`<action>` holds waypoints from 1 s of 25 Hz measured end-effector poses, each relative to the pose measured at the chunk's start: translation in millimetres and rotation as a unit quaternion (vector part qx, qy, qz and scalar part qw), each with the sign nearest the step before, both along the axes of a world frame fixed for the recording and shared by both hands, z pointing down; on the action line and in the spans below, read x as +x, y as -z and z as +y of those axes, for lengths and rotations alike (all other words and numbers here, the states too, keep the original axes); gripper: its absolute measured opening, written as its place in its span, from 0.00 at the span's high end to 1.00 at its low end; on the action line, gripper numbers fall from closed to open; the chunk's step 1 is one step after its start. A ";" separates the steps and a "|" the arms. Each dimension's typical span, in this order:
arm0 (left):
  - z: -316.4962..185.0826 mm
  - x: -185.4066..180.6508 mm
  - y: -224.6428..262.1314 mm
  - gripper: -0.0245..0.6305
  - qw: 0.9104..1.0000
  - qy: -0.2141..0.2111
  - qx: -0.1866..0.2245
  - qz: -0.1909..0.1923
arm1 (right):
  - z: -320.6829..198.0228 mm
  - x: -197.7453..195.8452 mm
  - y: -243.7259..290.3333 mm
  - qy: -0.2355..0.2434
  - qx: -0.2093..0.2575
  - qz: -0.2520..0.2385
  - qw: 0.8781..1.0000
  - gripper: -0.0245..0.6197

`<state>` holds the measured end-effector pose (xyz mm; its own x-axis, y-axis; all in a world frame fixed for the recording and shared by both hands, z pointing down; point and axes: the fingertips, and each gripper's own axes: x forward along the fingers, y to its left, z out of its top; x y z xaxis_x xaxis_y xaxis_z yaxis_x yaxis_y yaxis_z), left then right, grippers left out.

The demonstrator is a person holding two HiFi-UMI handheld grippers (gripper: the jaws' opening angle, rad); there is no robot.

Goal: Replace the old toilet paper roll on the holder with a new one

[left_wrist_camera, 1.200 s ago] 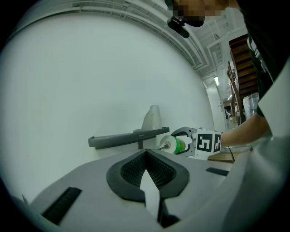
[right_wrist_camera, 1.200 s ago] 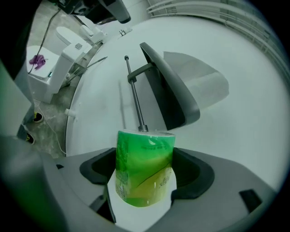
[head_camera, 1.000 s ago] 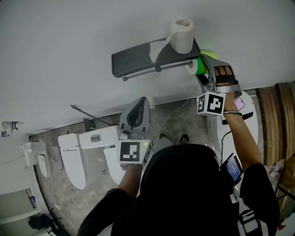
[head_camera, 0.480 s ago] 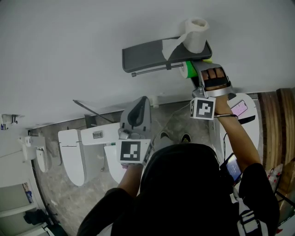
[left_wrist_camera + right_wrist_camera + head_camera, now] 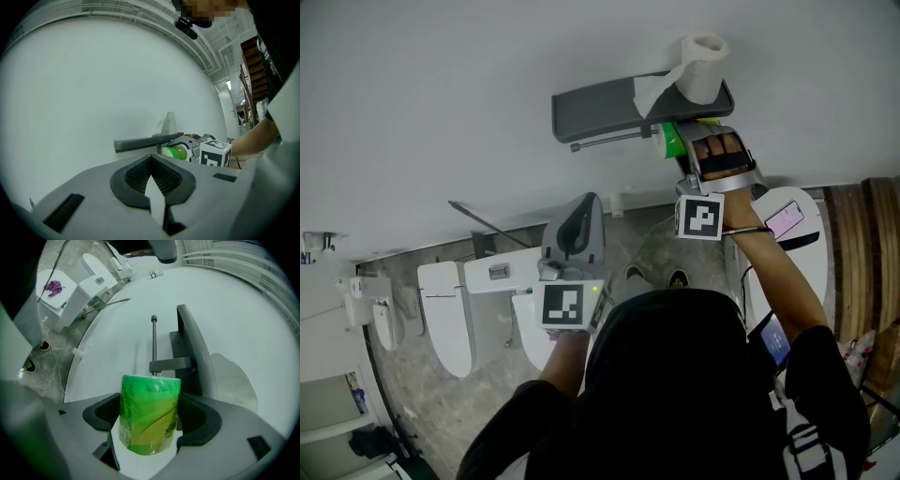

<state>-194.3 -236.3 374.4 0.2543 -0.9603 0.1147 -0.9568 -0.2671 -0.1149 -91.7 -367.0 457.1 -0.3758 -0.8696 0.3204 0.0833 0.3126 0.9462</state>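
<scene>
A grey wall holder (image 5: 605, 101) carries a bare metal rod (image 5: 614, 141) under its shelf. A white toilet paper roll (image 5: 703, 67) stands on the shelf's right end with a loose sheet hanging. My right gripper (image 5: 684, 141) is shut on a green-wrapped new roll (image 5: 671, 139) just right of the rod's bracket. In the right gripper view the green roll (image 5: 149, 413) sits between the pads, with the rod (image 5: 153, 341) and the shelf (image 5: 194, 348) straight ahead. My left gripper (image 5: 577, 230) hangs lower, shut and empty, well below the holder (image 5: 140, 142).
The wall is plain white. Below it on the marbled floor stand a white toilet (image 5: 450, 309) at the left and another white fixture (image 5: 787, 225) at the right. Wooden panelling (image 5: 862, 244) runs along the right edge. A phone (image 5: 772, 339) hangs at the person's right arm.
My right gripper has carried the green roll leftward, closer to the holder's bracket. The left gripper has stayed where it was.
</scene>
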 end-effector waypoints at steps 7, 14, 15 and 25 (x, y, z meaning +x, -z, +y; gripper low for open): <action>0.8 3.3 -0.5 0.94 1.000 -0.005 0.000 0.002 | 2.0 -12.3 -3.8 0.002 -0.028 -0.005 1.000 0.37; 2.4 10.9 -2.7 0.94 1.000 -0.005 -0.003 0.010 | 19.6 -6.0 5.4 0.033 -0.065 -0.028 0.997 0.37; 1.9 12.7 -4.0 0.94 1.000 -0.007 -0.004 0.010 | 24.4 -4.7 5.0 0.038 -0.068 -0.031 0.996 0.37; -6.4 35.7 -1.2 0.94 0.999 -0.031 -0.001 0.011 | 81.9 7.8 103.1 0.113 -0.162 -0.265 0.944 0.38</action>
<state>-158.6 -242.7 375.6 0.3164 -0.9421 0.1107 -0.9404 -0.3269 -0.0941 -83.9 -285.2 354.0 -0.7223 -0.6364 0.2709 -0.2755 0.6240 0.7313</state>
